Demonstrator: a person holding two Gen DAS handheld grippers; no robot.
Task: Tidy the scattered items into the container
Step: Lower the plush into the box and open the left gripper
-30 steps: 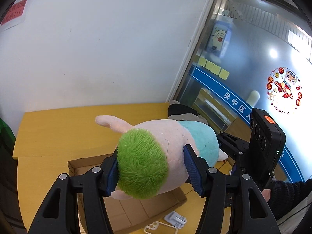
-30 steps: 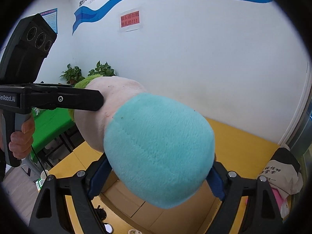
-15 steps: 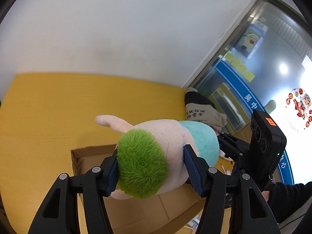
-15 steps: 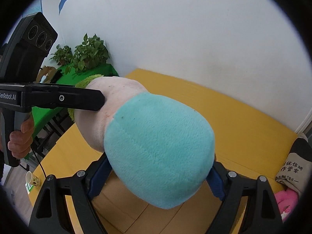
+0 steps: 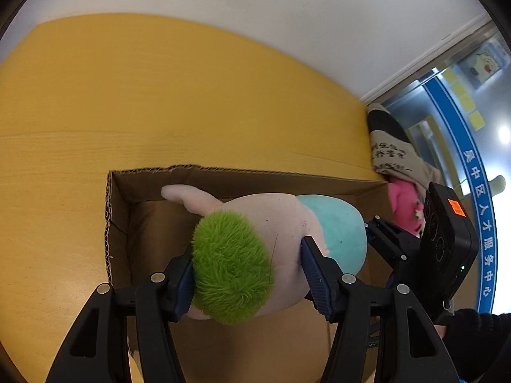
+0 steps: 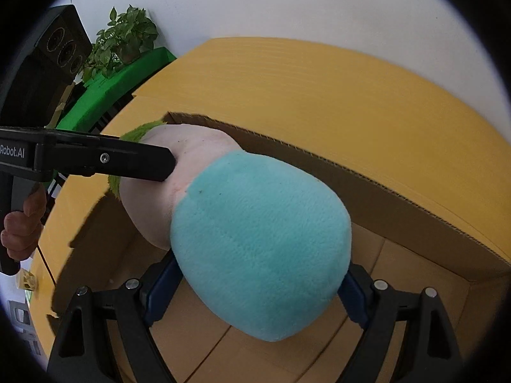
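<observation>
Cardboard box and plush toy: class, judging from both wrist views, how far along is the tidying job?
Done: nothing shows yet on the bare parts of the cardboard box floor. In hand: the left gripper clamps the plush toy at its green end, the right gripper its blue end, holding it over the open box. Left: release it inside. A pink item lies outside the box; whether it belongs in is unclear.

The room is bright and evenly lit, with a white glare spot on the glass door (image 5: pixel 504 134) at the right. Both views bow strongly outward and go black at the corners. The box (image 6: pixel 367 175) throws a soft shadow inside; everything stays fairly sharp.
</observation>
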